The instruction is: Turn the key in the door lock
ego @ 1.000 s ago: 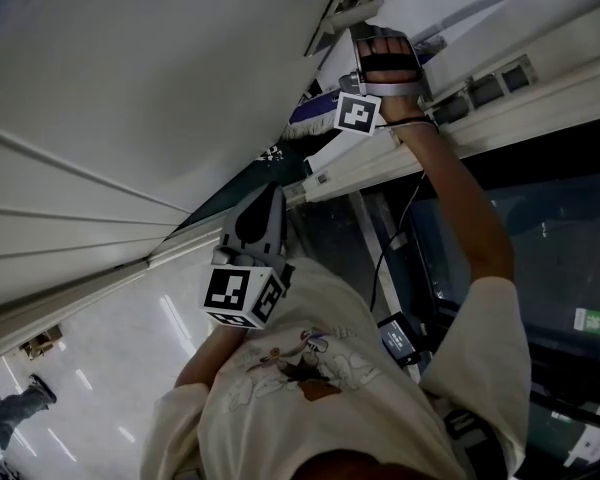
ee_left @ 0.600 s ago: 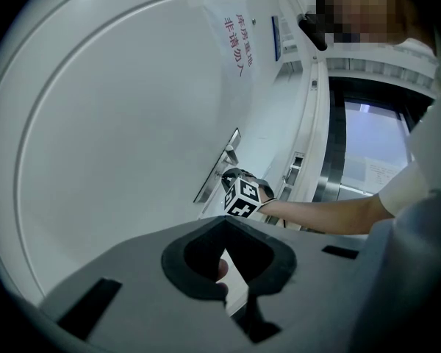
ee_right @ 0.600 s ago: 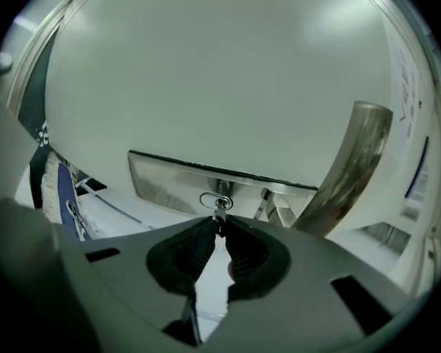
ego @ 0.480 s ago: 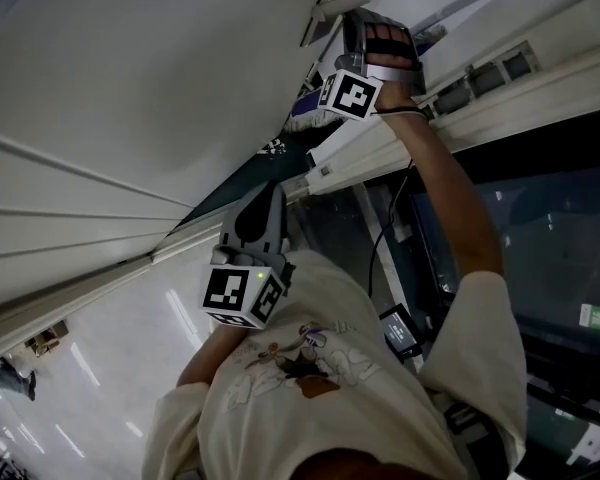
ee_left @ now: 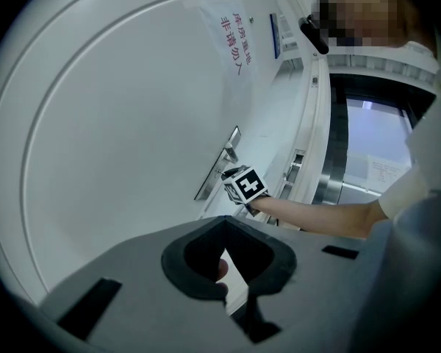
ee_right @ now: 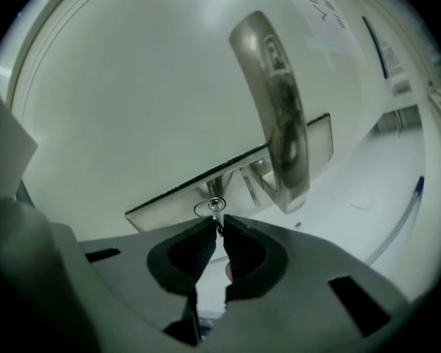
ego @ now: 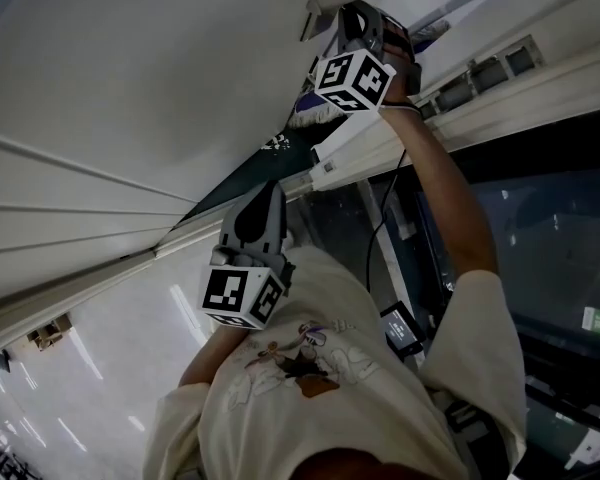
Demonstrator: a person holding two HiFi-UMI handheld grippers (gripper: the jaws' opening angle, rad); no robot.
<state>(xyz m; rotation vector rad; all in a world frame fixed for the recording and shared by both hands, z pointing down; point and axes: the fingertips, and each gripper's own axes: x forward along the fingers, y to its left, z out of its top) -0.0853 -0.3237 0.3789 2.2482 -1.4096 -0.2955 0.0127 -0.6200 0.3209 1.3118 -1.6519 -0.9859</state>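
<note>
Glossy white floor [ego: 100, 368] below; dark glass panel [ego: 550, 228] alongside; red-lettered notice [ee_left: 235, 31] high up

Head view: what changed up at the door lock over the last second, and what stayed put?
The right gripper rolled on the spot at the lock, so its marker cube went from face-on to corner-on. Its fingers have just been closing and now pinch the key in the lock. The left gripper stayed by the chest, shut and empty.

Your door [ee_left: 117, 123] is plain white with red lettering [ee_left: 235, 39]. Key [ee_right: 218, 221] and handle [ee_right: 279, 116] look silvery, marker cubes [ego: 242, 296] black-and-white squares, your shirt [ego: 380, 408] cream.
</note>
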